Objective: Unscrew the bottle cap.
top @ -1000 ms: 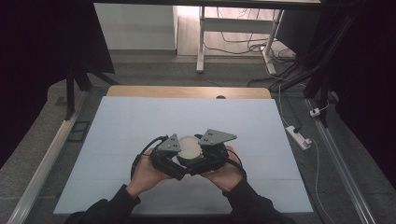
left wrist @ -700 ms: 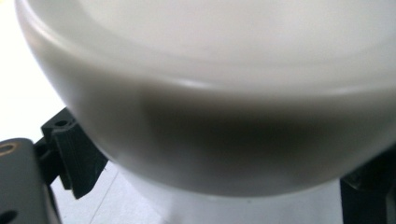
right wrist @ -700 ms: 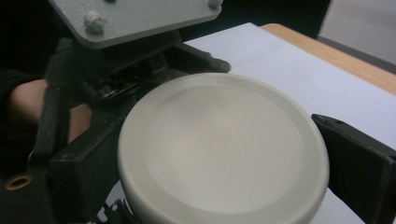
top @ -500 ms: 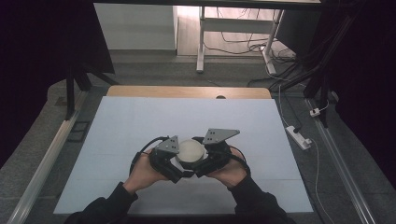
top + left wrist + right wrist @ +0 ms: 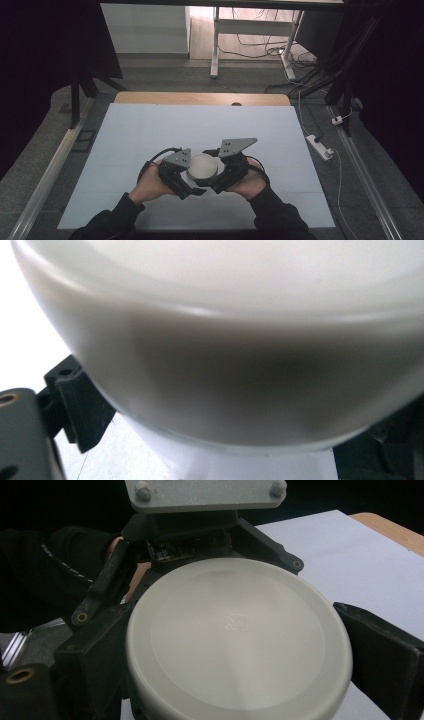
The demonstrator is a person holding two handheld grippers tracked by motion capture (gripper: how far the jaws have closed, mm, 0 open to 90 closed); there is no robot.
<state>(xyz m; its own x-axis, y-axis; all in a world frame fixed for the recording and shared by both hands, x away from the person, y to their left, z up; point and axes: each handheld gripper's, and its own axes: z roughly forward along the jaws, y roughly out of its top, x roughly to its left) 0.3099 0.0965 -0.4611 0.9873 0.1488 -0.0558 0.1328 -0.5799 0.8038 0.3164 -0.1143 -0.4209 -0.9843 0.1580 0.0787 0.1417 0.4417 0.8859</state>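
Both tools grip one round white lid: my left tool (image 5: 186, 181) and right tool (image 5: 218, 176) clamp its rim from opposite sides, holding it just above the bench (image 5: 150, 130), near its front edge. That lid (image 5: 239, 640) carries a small embossed square mark, unreadable.

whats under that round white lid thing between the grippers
The white sheet covering the table lies below the round white lid. Whether a container sits directly beneath it is hidden by the lid and both grippers.
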